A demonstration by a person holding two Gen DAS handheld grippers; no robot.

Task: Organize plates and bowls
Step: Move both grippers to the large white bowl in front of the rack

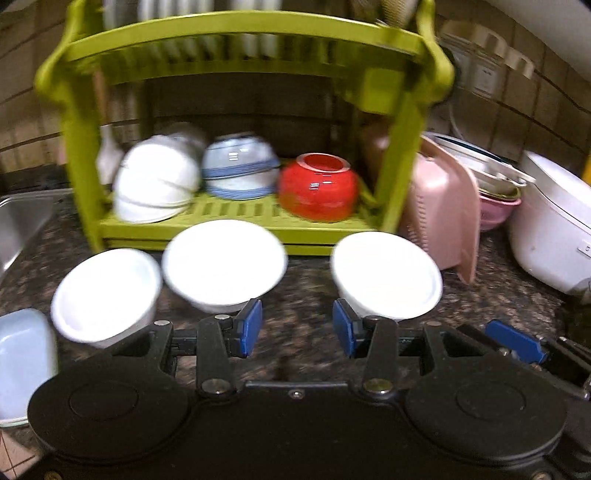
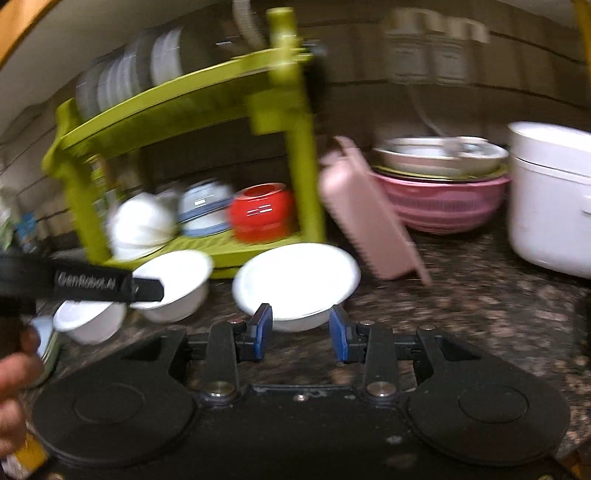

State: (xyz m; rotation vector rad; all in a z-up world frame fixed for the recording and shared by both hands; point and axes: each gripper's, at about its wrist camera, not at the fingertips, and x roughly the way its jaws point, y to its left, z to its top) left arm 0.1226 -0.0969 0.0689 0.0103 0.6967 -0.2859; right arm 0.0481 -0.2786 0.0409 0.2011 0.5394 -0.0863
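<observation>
Rack (image 1: pixel 85 155) held several bowls | three white bowls (image 1: pixel 225 264) waited on worktop (image 1: pixel 306 280) | left gripper (image 1: pixel 297 328), right gripper (image 2: pixel 300 330) gaped empty.

Rack (image 1: pixel 236 29), upper centre: green plastic, matt. Red bowl (image 1: pixel 317 188) on its lower shelf: glossy glaze w/ highlights. White bowls (image 1: pixel 225 258), mid-frame: smooth glazed ceramic. Counter (image 1: pixel 303 295): speckled polished stone. Sink (image 1: pixel 22 218), left edge: brushed metal. Pink colander (image 2: pixel 439 206), right: ribbed plastic, metal pans (image 2: pixel 439 155) stacked on top. Cooker (image 2: pixel 550 199), far right: smooth white plastic.
</observation>
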